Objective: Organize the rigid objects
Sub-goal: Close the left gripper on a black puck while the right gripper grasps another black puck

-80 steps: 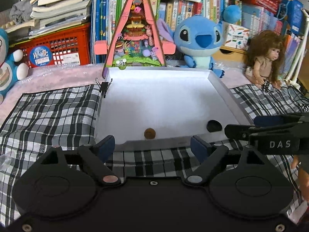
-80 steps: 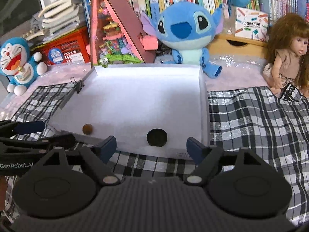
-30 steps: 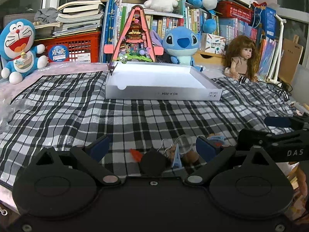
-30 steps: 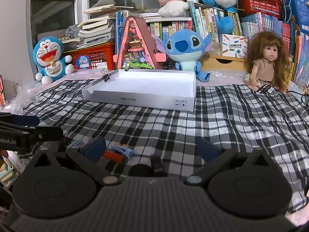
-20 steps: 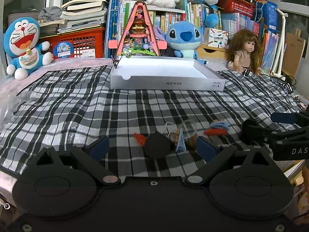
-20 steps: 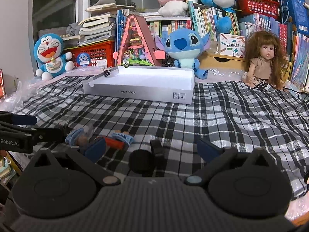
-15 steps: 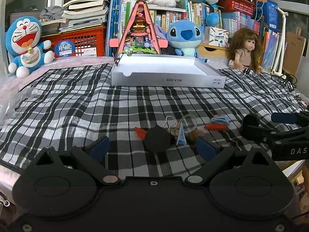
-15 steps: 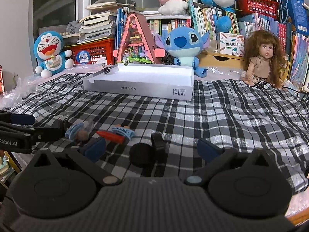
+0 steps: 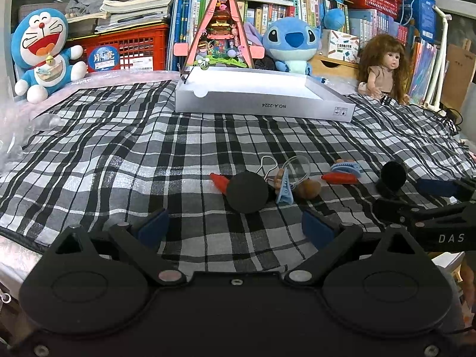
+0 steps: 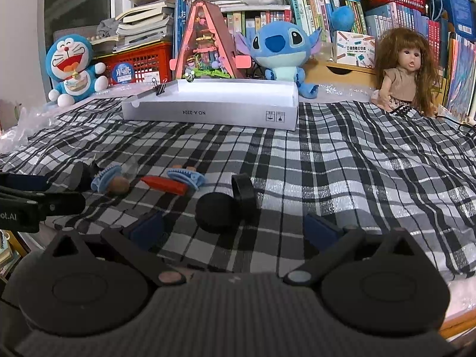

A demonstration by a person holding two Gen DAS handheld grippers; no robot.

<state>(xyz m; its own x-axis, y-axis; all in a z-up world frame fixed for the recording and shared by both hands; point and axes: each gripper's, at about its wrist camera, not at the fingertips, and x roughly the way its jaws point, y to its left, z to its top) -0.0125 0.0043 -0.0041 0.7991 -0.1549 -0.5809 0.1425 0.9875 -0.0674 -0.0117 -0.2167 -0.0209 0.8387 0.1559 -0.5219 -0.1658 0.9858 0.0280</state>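
Both claws stand with jaws apart and hold nothing: the left gripper (image 9: 235,227) low in its frame, the right gripper (image 10: 233,227) likewise. Mid-frame on the checked cloth (image 9: 119,154) lie a black disc (image 9: 247,192), blue clips (image 9: 284,189), a red piece (image 9: 339,178) and a black ring (image 10: 244,194). The white box (image 9: 261,101) sits upper centre.

My two wrist cameras sit low over the checked cloth (image 9: 119,154), facing the shelves; both share the white tray (image 10: 208,113) and clutter.
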